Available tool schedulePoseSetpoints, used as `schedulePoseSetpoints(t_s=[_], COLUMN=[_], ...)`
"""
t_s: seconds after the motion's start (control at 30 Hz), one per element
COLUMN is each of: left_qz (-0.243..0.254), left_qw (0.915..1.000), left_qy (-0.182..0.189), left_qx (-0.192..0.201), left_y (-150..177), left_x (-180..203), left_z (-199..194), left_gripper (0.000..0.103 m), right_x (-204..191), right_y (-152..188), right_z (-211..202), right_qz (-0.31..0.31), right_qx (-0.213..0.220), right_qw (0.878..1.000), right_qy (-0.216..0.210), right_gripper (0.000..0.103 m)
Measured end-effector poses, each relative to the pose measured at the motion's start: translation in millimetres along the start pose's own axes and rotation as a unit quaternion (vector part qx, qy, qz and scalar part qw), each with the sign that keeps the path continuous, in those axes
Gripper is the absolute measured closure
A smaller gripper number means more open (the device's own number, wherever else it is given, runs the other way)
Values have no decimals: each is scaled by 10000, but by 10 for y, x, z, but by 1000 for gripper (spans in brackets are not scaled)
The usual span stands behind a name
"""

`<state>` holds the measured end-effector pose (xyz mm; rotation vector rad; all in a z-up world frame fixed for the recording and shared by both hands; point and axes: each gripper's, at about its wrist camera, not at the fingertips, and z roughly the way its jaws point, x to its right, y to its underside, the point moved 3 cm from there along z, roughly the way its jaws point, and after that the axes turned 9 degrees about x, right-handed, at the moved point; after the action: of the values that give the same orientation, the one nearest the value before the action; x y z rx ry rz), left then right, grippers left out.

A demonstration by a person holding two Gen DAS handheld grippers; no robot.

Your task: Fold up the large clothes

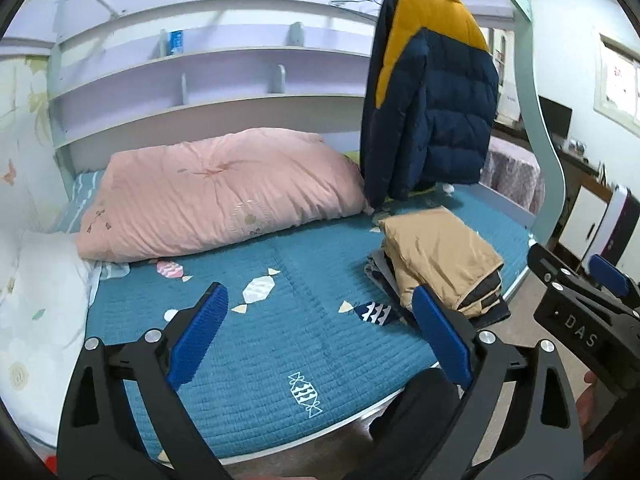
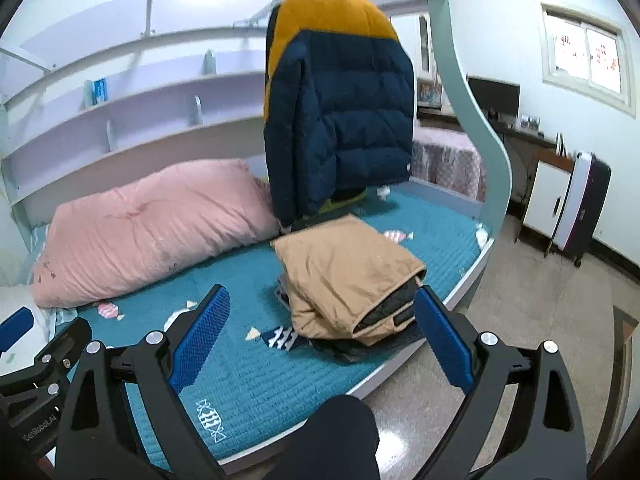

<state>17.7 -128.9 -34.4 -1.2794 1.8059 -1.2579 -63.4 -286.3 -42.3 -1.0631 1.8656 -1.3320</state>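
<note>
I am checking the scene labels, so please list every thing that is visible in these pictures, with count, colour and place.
folded garment: one, tan, on top of a stack near the bed's right edge
puffer jacket: one, navy and mustard, hanging behind the stack
duvet: one, pink, at the back left
bed cover: one, teal with candy prints
shelves: pale lilac, behind the bed
left gripper: blue pads, open, empty
right gripper: blue pads, open, empty

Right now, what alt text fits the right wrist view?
A folded tan padded jacket tops a small pile on the teal quilted bed cover, ahead of the open, empty right gripper. A navy-and-mustard puffer jacket hangs behind.
</note>
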Motion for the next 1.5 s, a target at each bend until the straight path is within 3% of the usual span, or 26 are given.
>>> schedulePoseSetpoints(t_s=[0.1,0.27,0.53,1.5], left_qz=[55,-34,293,120], left_qw=[9997,9997,9981,9980], left_qy=[-137,-54,-225,-433], left_qx=[187,245,494,450], left_y=[-58,-137,-193,-184], left_x=[-27,-50,102,152], left_z=[-118,-257,-480,-647], left_gripper=[9,9,9,9], right_x=[-43,-106,-186,-81], right_y=[-101,-180,-152,-82], right_z=[-126,-295,-498,-698], right_qz=[-100,-280,-534,-324], right_qx=[205,428,606,452], right_qw=[9997,9985,9952,9966], right_qy=[51,195,558,606], right_gripper=[8,8,7,7])
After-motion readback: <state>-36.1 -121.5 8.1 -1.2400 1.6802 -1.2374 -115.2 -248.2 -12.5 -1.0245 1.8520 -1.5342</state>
